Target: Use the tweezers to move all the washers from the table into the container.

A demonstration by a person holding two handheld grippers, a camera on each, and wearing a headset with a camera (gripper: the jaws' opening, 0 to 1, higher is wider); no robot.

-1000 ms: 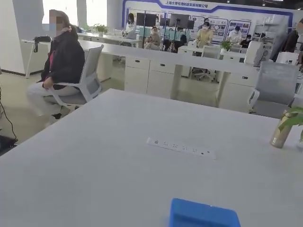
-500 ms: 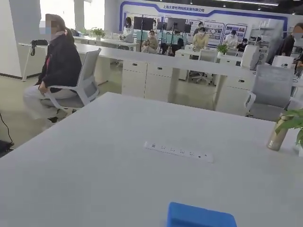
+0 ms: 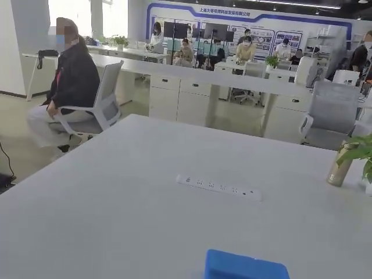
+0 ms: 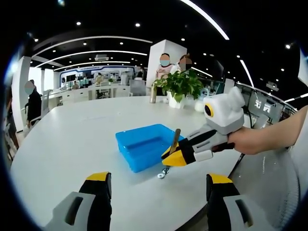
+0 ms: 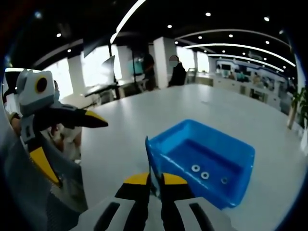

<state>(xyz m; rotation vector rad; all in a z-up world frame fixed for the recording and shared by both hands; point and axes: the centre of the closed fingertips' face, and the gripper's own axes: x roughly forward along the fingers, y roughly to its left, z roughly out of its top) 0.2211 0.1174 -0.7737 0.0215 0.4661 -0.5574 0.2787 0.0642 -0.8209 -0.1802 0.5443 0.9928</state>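
A washer [image 4: 160,175] is seen on the tabletop [image 4: 72,144] beside the container [image 4: 144,161], under the tweezers [image 4: 175,138], lower centre of the left gripper view. Three washers [image 5: 205,175] inside it are shown by the right gripper view. The tweezers are clenched by the right gripper [image 5: 155,180]; the left gripper [image 4: 159,179] is released.

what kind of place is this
Probably an open-plan office or lab. There are rows of long white desks, people seated near monitors at the back, and a swivel office chair.
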